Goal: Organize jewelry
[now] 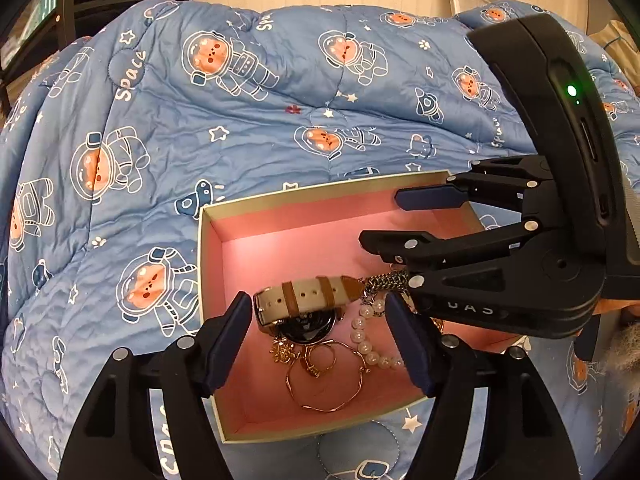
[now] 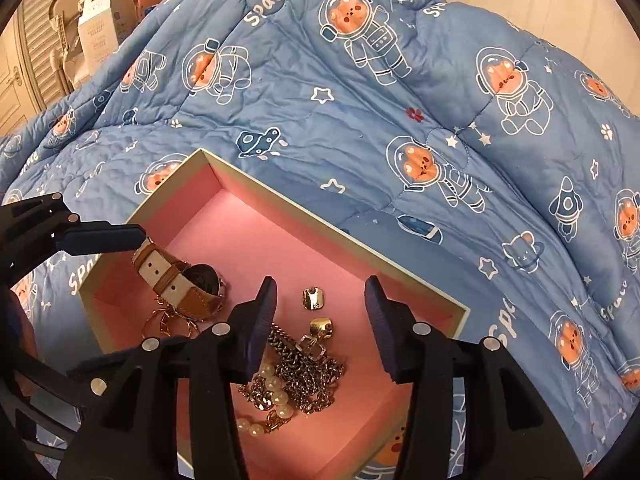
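Both grippers hang open and empty over the pink-lined box (image 1: 208, 240) on a space-print quilt (image 1: 240, 120): left gripper (image 1: 320, 320) wide around the wristwatch (image 1: 308, 300), right gripper (image 2: 320, 308) narrower above the chain necklace (image 2: 308, 368). Jewelry looks deposited; next, withdrawing cleanly.

Figure: the supporting surface as I saw it through both wrist cameras. A bed was covered by a blue quilt (image 1: 248, 128) printed with white-outlined astronaut bears, stars, rockets and the word "Space"; its fabric was quilted and lay in soft wrinkles and folds, rising toward the far side. Directly on the quilt rested one open box (image 1: 320, 190) with a cream rim and a pink interior, sitting flat and slightly pressed into the padding. In my right view the same box (image 2: 280, 196) lay cornerwise, quilt (image 2: 360, 120) showing on every visible side.
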`<state>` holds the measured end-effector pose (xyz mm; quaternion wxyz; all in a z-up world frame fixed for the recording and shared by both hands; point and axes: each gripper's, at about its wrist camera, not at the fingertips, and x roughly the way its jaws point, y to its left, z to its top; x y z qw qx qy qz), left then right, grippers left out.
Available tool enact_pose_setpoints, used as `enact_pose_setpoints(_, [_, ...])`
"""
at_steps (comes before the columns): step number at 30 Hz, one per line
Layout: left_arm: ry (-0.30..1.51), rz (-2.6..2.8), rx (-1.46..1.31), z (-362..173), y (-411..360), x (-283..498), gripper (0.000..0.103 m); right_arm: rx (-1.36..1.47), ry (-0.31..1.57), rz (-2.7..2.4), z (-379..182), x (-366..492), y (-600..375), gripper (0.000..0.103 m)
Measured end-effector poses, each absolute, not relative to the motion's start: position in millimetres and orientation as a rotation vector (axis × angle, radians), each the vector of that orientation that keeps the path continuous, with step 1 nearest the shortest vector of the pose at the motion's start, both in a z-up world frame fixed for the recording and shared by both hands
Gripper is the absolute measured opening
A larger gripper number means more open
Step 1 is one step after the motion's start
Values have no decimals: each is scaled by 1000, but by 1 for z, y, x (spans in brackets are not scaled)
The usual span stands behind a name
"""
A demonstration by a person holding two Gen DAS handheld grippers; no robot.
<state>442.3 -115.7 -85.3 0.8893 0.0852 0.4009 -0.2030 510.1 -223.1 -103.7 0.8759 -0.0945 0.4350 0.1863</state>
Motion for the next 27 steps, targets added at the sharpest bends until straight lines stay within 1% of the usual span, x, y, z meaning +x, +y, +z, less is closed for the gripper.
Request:
enact_pose_setpoints(2, [810,-424,157,-79,-112,436,76,-171,892,394,-98,503,-227,47])
enact_pose_setpoints(4, [797,-421,147,-74,-109,432,77,-165,879,384,-94,495,-230,47])
enact_pose_setpoints(5, [792,-417,143,-72,-108,429,78,-171,869,369,-92,491,-231,53])
enact_pose_setpoints(6, [786,-414,140,-69,-107,427,78,-169,857,355,-89,487,-232,68])
enact_pose_setpoints(7, [776,-407,137,-67,-105,423,78,-157,837,335,-86,482,-235,74])
enact_pose_setpoints(8, [761,-396,136,-64,-104,419,81,-143,818,312,-82,477,-238,79])
enact_pose_setpoints(11, [689,-337,123,-52,-92,397,91,-93,764,253,-69,457,-246,82])
enact_pose_setpoints(12, [663,-312,111,-49,-88,389,94,-82,730,213,-64,447,-249,88])
enact_pose_setpoints(14, [599,-267,86,-43,-78,368,96,-51,656,142,-54,421,-253,95])
enact_pose_setpoints(15, [580,-249,77,-42,-74,359,96,-40,614,103,-51,405,-253,97])
enact_pose_setpoints(20, [520,-195,82,-42,-63,304,96,-77,509,77,-45,329,-234,97])
enact_pose_setpoints(23, [504,-175,57,-41,-54,278,96,-88,484,76,-46,292,-221,97])
enact_pose_setpoints(27, [506,-167,14,-39,-42,242,96,-24,482,43,-43,250,-217,97])
